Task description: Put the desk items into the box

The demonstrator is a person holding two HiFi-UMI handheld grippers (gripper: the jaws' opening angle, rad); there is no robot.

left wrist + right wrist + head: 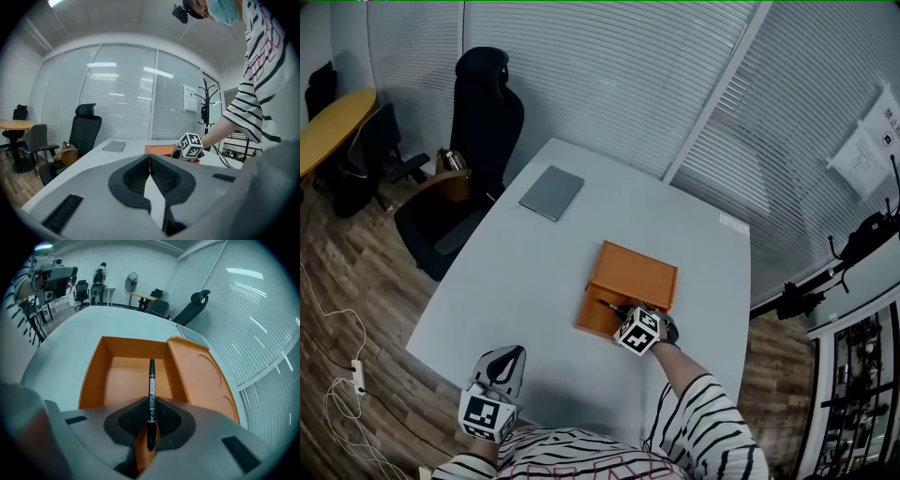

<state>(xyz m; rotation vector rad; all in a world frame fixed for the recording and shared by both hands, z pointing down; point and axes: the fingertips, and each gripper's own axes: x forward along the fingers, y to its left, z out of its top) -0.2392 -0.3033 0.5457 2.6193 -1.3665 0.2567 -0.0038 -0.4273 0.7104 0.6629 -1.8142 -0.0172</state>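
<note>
An orange box (630,274) lies open in the middle of the white table (525,281). Its empty compartment (123,380) faces up and its lid (201,376) lies alongside on the right. My right gripper (619,310) is over the box's near edge, shut on a black pen (151,390) that points forward above the compartment. Near the table's front edge, my left gripper (507,360) is shut with nothing between its jaws (150,171). A grey notebook (551,193) lies at the table's far left.
A black office chair (473,141) stands at the table's far left corner, with a brown bag (450,169) beside it. Window blinds run behind the table. The floor at the left carries a white cable (337,375).
</note>
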